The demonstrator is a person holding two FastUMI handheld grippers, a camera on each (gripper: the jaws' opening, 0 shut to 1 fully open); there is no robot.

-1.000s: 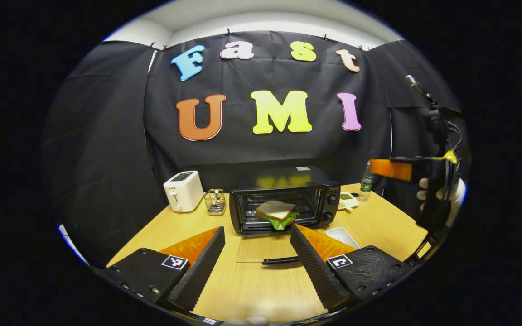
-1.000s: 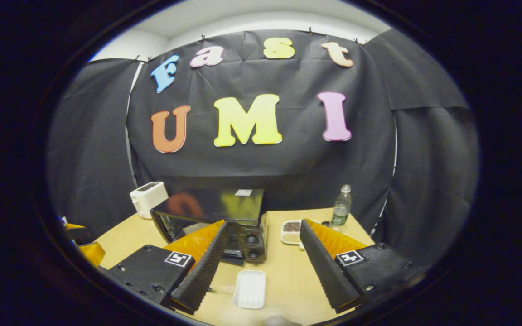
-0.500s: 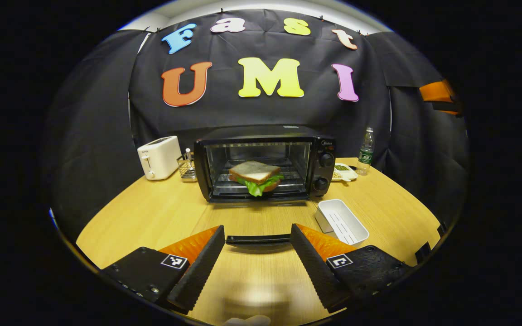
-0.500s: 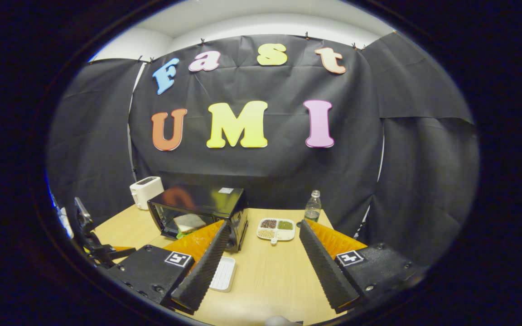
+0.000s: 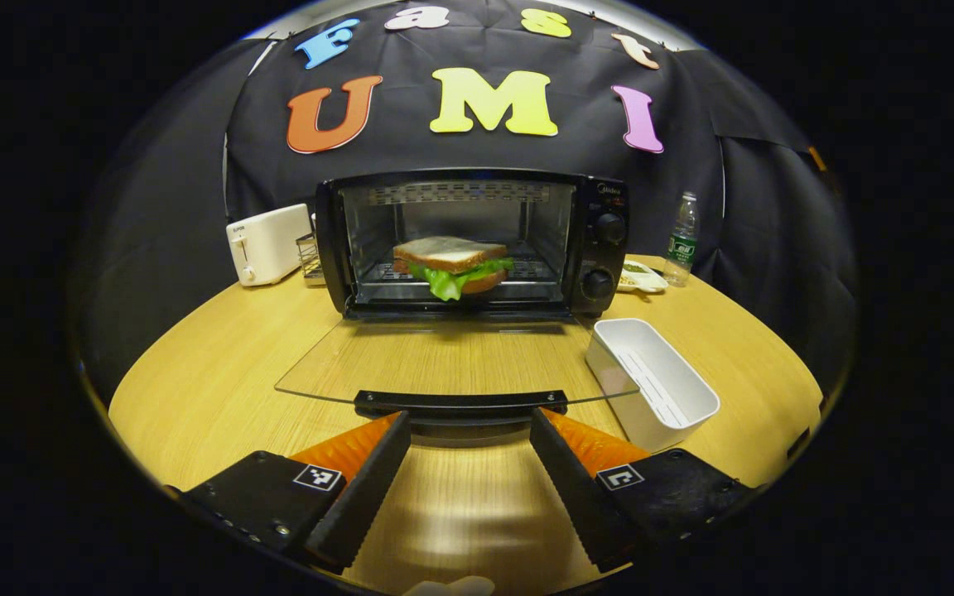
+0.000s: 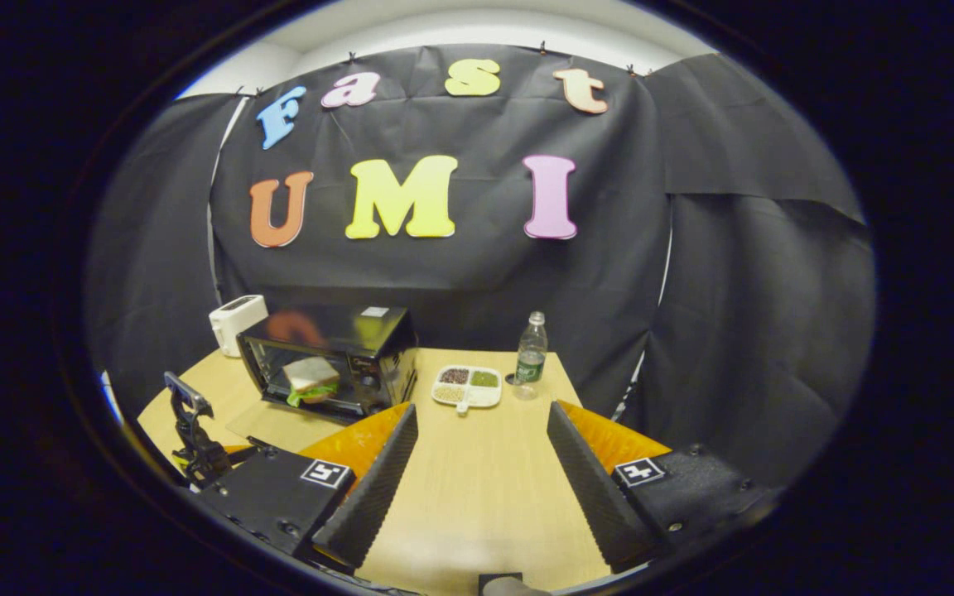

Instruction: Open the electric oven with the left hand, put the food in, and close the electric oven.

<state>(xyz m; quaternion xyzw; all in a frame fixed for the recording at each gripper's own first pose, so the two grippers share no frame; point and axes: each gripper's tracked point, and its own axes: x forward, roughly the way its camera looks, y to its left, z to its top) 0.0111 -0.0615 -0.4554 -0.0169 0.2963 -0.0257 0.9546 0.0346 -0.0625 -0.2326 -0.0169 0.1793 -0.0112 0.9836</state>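
The electric oven (image 5: 477,244) stood open at 12 o'clock in the left gripper view, glass door (image 5: 452,360) dropped flat over the wooden table (image 5: 212,372); the sandwich (image 5: 452,265) sat on the rack inside, lettuce hanging off its front edge; the left gripper (image 5: 469,430) hovered w/ fingers spread wide, empty, the door handle (image 5: 460,403) just beyond the tips at 12 o'clock, contact unclear; a white tray (image 5: 655,385) lay at 2 o'clock beside the door, a toaster (image 5: 266,244) at 10 o'clock next to the oven; in the right gripper view the right gripper (image 6: 481,422) hung above the table, fingers apart, nothing held, oven at 10 o'clock, snack dish (image 6: 467,386) and water bottle (image 6: 531,352) near 12.
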